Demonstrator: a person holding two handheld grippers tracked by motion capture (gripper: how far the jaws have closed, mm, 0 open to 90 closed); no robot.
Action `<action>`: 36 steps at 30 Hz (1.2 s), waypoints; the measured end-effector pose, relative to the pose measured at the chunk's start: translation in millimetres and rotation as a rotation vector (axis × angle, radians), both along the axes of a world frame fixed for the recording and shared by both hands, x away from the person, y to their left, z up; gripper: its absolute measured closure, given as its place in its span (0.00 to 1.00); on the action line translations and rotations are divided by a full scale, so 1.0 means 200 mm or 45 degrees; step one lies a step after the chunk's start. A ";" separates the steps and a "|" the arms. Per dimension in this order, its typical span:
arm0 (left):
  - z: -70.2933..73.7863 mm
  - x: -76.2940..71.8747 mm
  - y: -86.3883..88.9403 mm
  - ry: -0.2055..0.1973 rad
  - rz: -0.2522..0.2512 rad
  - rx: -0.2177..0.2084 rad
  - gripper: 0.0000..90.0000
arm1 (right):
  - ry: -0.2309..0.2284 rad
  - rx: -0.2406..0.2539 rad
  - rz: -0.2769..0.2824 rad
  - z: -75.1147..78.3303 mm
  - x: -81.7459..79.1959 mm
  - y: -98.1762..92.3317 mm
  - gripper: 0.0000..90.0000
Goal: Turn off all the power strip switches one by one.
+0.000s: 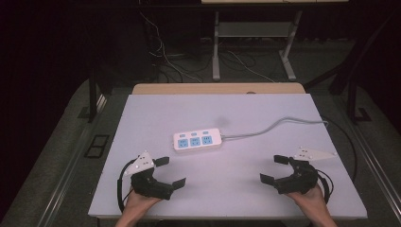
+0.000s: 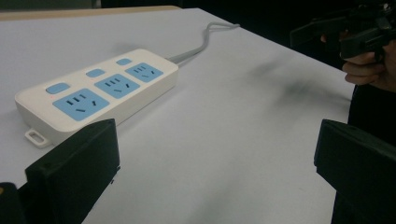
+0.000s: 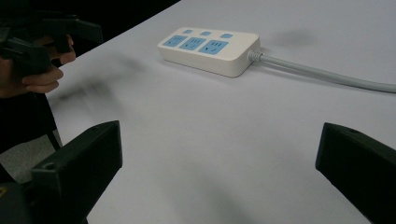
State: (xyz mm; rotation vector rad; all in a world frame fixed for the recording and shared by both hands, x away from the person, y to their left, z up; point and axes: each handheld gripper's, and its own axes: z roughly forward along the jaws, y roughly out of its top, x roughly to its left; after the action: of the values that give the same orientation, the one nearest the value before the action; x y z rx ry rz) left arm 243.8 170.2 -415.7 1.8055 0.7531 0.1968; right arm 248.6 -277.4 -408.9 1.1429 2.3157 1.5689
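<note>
A: Power strip (image 1: 197,140), mid-table, a little toward the far side. Cream plastic, rounded oblong; three pale-blue sockets in a row, a small blue button behind each. Small hanging loop at one end, seen in the left gripper view.

B: Cord?

A: Grey round cord (image 1: 274,125) leaves the strip's right end, curves away across the table (image 1: 227,184) to its right edge. Table top is matte, pale lilac-white, flat; a tan wooden strip along its far edge.

B: Left tongs (image 1: 170,171)?

A: Black, blocky, flat-faced jaws spread wide, nothing between them. Near the front left, well apart from the strip, angled inward. Grey three-cornered plate on top, black cable looping beside the hand.

B: Right tongs (image 1: 274,169)?

A: Same build, jaws wide, empty, front right, angled inward toward the left pair.

B: Beyond the table?

A: Dark floor, loose cables, grey metal legs of a desk.
</note>
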 end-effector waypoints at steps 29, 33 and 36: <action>-0.02 0.03 0.00 0.039 -0.017 0.069 0.00 | 0.043 -0.032 -0.002 -0.02 -0.01 0.00 0.00; -0.03 0.03 0.00 0.056 -0.022 0.081 0.00 | 0.045 -0.032 -0.006 -0.02 -0.01 0.00 0.00; -0.03 0.04 -0.01 0.062 -0.021 0.100 0.00 | 0.045 -0.034 -0.005 -0.02 -0.01 0.00 0.00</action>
State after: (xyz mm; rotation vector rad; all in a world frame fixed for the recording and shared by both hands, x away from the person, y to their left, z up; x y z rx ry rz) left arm 250.9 167.5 -420.9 1.8958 0.7737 0.1744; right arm 246.6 -277.4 -413.2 1.1784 2.3475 1.5237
